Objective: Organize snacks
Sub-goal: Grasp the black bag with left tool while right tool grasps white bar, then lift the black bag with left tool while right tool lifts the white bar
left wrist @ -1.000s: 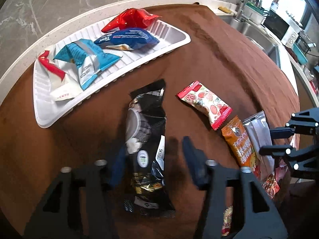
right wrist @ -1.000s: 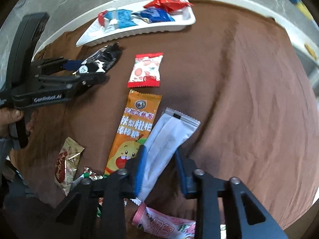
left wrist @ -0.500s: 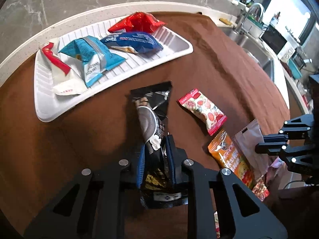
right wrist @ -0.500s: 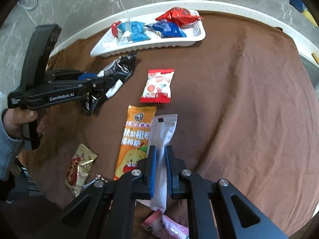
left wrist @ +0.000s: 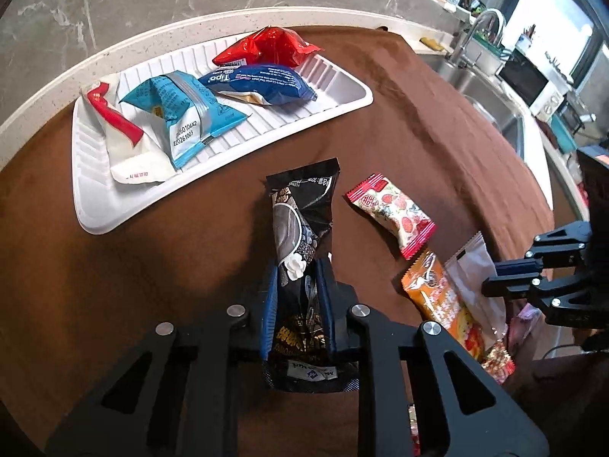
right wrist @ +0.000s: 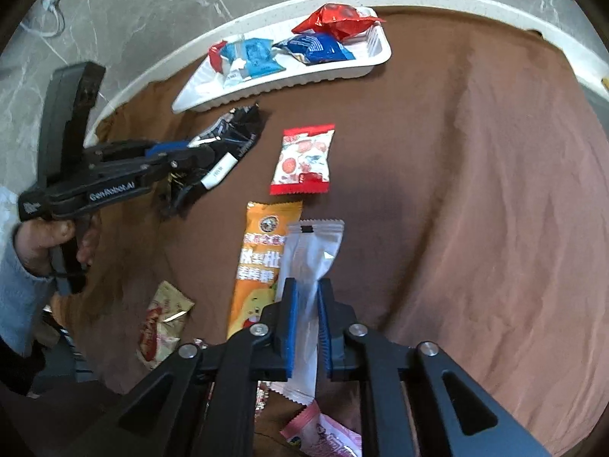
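Left wrist view: my left hand-held gripper (left wrist: 298, 297) is pinching the black snack packet (left wrist: 300, 228) near its lower half, the packet's far end pointing toward the white tray (left wrist: 335, 87). The tray lies near the far edge of the worktop (left wrist: 190, 23) on the brown cloth (left wrist: 437, 133) and holds four items: a red packet (left wrist: 266, 47), a dark blue packet (left wrist: 259, 83), a light blue packet (left wrist: 179, 114) and a white packet with a red stripe (left wrist: 121, 141). On the cloth to the right of the black packet I list a strawberry-print candy packet (left wrist: 392, 215), an orange stick packet (left wrist: 441, 297) and a white packet (left wrist: 472, 282), the last held by my right hand-held gripper (left wrist: 495, 282) at the right edge of the frame. Right wrist view: my right hand-held gripper (right wrist: 307, 304) is pressed onto the white packet (right wrist: 312, 266), which overlaps the orange stick packet (right wrist: 259, 259). Beyond these lies the strawberry-print candy packet (right wrist: 302, 160), apart from both. At left, my left hand-held gripper (right wrist: 190, 156) grips the black snack packet (right wrist: 228, 141), just beside the near edge of the white tray (right wrist: 274, 83). Toward the near edge of the cloth lie a tan packet (right wrist: 163, 320) and a pink packet (right wrist: 323, 430).
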